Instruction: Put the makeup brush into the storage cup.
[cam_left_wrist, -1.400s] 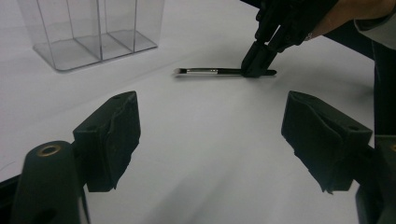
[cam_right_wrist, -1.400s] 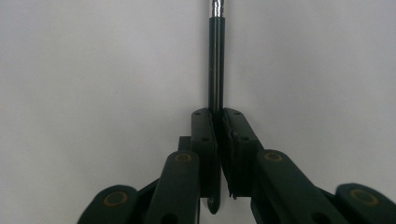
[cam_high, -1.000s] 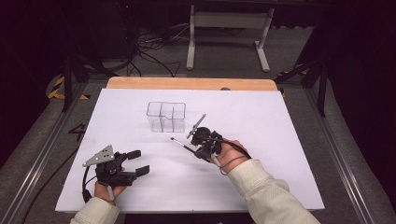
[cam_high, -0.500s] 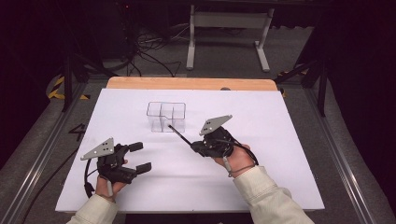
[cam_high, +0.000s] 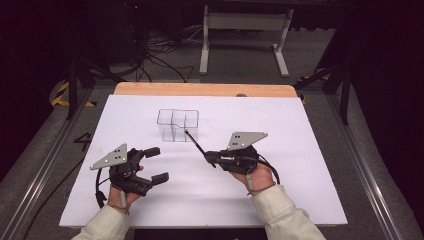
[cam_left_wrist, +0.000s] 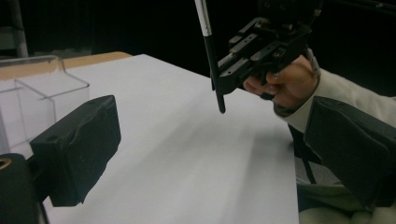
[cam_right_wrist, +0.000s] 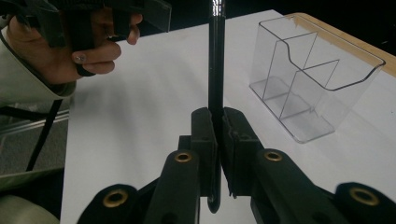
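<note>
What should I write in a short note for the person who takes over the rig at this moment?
Right tongs: shut on the black pen, held above the white sheet; the pen's far tip points toward the clear organizer.
Left tongs: open, holding nothing, near the left front of the sheet.
Clear organizer: upright at the middle back of the sheet, its compartments look empty.
Done: pen is picked up and brought close to the organizer.
Left: probably to put the pen in one compartment and release it; the left tongs could steady the organizer if it slides.

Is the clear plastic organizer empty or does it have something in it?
Empty. The organizer shows bare compartments; the pen is outside it, clamped in the right gripper.
</note>
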